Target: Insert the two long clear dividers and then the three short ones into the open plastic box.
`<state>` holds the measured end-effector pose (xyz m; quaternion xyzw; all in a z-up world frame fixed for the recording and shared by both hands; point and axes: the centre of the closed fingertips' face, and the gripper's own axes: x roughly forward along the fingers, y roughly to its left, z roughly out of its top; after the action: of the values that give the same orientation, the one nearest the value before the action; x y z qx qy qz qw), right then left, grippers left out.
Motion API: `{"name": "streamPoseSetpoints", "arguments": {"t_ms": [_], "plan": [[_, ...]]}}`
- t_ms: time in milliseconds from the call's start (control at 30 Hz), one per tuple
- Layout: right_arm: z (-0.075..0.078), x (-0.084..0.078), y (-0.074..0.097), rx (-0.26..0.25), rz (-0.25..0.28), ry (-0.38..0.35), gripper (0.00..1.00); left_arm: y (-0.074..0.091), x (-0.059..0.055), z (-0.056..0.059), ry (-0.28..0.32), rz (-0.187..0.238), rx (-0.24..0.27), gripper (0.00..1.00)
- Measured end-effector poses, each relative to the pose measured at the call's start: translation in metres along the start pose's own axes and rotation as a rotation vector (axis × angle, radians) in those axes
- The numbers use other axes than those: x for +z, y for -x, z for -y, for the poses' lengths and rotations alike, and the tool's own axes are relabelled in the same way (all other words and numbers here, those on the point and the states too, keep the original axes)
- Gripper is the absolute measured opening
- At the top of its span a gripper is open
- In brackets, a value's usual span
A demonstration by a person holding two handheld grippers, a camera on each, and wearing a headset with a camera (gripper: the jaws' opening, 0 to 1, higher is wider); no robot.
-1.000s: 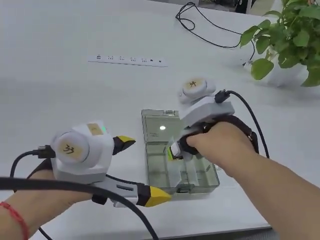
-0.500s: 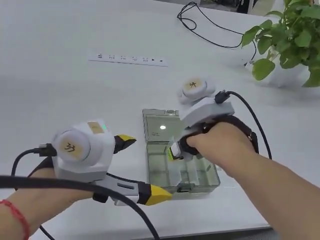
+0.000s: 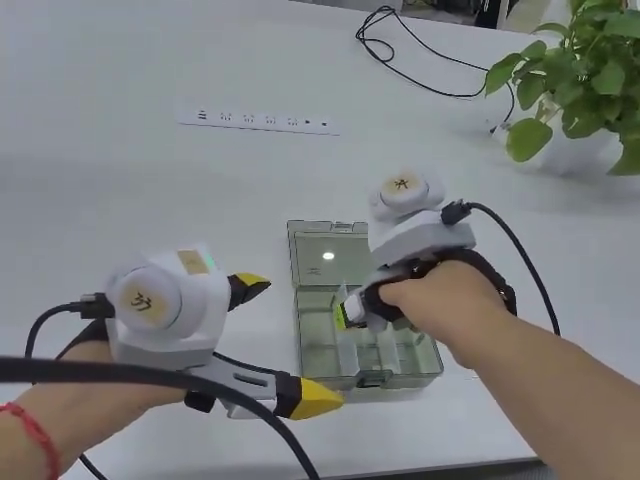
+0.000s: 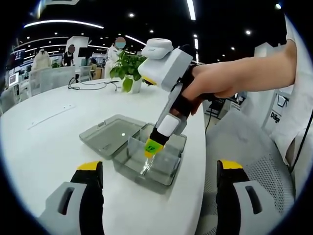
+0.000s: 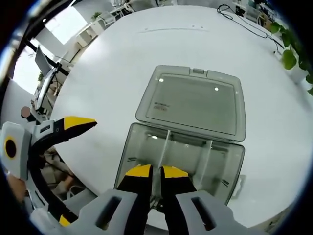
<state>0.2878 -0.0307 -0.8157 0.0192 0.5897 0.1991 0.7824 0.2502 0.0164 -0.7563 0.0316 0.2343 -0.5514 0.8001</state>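
While the left gripper (image 3: pixel 288 340) hovers spread, the right gripper (image 5: pixel 151 171) seemingly pinches a divider (image 5: pixel 165 147) inside the box (image 5: pixel 235 161)

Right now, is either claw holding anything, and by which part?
Left claw: open, holding nothing. Right claw: nearly shut, low in the box, apparently pinching a clear divider by its top edge; clear plastic makes it hard to confirm.
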Motion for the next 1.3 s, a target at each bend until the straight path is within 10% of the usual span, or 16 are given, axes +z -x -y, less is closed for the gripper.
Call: {"name": "streamPoseSetpoints", "arguments": {"t_ms": [800, 1300], "plan": [[-0.002, -0.003, -0.006, 0.083, 0.039, 0.016, 0.11, 0.005, -0.002, -0.004, 0.011, -0.017, 0.027, 1.00], [-0.003, 0.014, 0.029, 0.202, 0.168, 0.042, 0.22, 0.011, 0.000, -0.002, 0.011, -0.031, 0.064, 1.00]]}}
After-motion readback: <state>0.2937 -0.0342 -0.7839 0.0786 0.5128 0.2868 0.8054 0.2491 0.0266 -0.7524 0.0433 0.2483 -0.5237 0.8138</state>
